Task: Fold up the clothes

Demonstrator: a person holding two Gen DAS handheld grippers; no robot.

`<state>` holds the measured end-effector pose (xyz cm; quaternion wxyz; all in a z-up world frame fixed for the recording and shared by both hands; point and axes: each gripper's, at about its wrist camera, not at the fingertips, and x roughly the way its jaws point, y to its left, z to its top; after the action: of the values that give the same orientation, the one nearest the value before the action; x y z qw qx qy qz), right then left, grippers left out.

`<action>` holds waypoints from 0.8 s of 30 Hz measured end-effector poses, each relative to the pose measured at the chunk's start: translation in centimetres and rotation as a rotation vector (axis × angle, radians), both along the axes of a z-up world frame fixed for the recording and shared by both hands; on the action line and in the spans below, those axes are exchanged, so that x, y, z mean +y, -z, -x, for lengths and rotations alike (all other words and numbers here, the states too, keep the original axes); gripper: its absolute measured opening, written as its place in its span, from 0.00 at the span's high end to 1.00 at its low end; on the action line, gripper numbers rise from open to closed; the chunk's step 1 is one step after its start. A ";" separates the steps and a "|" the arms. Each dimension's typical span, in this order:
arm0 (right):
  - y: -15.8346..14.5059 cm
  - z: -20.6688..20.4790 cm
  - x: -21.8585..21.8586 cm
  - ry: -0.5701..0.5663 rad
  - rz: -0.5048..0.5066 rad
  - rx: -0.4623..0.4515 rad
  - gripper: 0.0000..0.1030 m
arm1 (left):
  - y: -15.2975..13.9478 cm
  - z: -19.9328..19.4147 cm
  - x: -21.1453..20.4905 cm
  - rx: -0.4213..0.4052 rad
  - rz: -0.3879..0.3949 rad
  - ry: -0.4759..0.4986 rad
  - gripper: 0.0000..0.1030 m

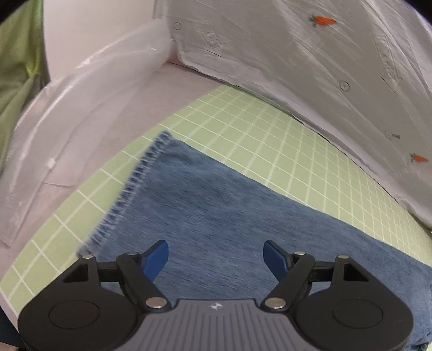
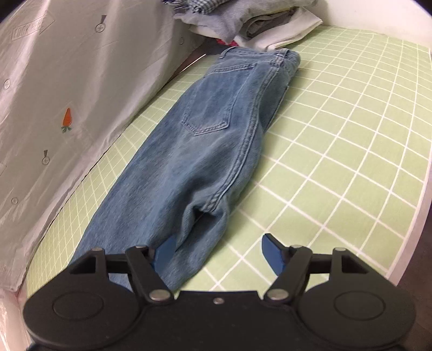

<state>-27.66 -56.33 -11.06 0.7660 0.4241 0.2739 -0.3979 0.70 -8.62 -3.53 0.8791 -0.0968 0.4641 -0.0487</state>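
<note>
A pair of blue jeans (image 2: 205, 129) lies folded lengthwise, leg on leg, on the green grid mat (image 2: 337, 140), waistband at the far end and back pocket up. My right gripper (image 2: 218, 251) is open low over the leg part, its left fingertip under a raised fold of denim. In the left wrist view the leg end of the jeans (image 1: 216, 205) lies flat with its frayed hem (image 1: 129, 186) at the left. My left gripper (image 1: 216, 256) is open just above the denim, holding nothing.
A white plastic-covered sheet with carrot prints (image 1: 310, 59) (image 2: 67, 89) borders the mat's far side. A pile of clothes (image 2: 251, 24) lies beyond the waistband. Clear plastic wrap (image 1: 67, 116) and green fabric (image 1: 19, 67) lie at the left. The mat's white edge (image 2: 415, 216) runs along the right.
</note>
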 end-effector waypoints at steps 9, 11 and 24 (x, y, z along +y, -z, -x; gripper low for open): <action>0.2 1.7 -11.5 0.043 -0.007 -0.030 0.14 | 4.4 3.8 -13.7 0.152 0.034 0.139 0.20; 0.3 1.3 -14.5 0.043 -0.023 -0.053 0.14 | 4.9 4.8 -16.1 0.160 0.014 0.149 0.20; 2.7 -3.2 -26.7 0.070 0.024 0.045 0.07 | 6.2 5.8 -22.4 0.131 -0.178 -0.014 0.01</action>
<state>-24.45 -82.99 -13.77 0.7503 0.4153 0.2711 -0.4372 -5.11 -30.98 -9.70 0.8524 -0.0244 0.5222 0.0053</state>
